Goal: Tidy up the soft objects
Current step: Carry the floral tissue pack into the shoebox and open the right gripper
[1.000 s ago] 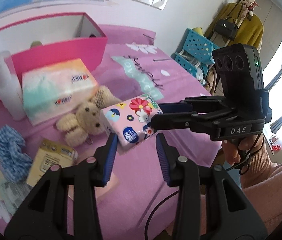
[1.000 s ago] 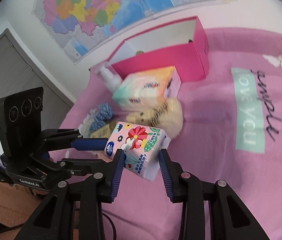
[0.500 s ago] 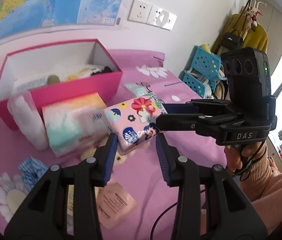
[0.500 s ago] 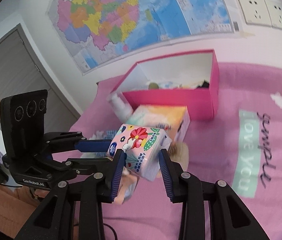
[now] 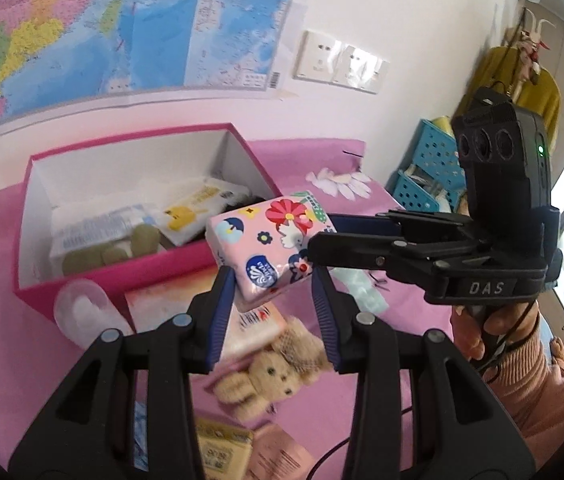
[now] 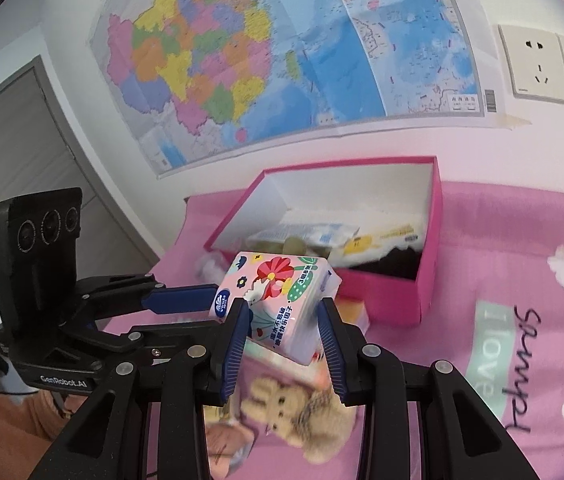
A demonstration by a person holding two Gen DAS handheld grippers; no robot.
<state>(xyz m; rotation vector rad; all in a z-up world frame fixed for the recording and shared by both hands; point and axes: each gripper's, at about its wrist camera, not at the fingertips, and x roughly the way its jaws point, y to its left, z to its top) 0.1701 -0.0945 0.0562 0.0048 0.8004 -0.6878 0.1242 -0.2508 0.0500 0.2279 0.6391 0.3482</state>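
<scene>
Right now my floral tissue pack (image 5: 270,248) (image 6: 282,300) is up in the air, over the near wall of the pink box (image 5: 130,272) (image 6: 430,240). Its long axis runs roughly from 10 to 4 o'clock in the left wrist view, flowered face up and tilted, the round blue logo on the near end. My left tongs (image 5: 274,284) are clamped on that near end, blue pads pressing either side. My right tongs (image 5: 322,236) (image 6: 282,322) come in from 3 o'clock in that view and are clamped on the pack's other end.

Inside the box lie pale packets and something dark; I cannot tell more. Below the pack, a larger tissue packet (image 5: 242,320) lies on the pink bedspread (image 5: 306,408) (image 6: 502,248), with a plush bear (image 5: 270,372) (image 6: 286,408) at 6 o'clock of it and a clear bottle (image 5: 82,312) at 9 o'clock beside the box. At 12 o'clock a wall map (image 5: 114,28) (image 6: 266,52) and sockets (image 5: 342,64) (image 6: 550,68) hang on the wall; blue crates (image 5: 430,168) and a yellow garment (image 5: 522,80) stand at 2 o'clock, a grey door (image 6: 22,140) at 9 o'clock in the right view.
</scene>
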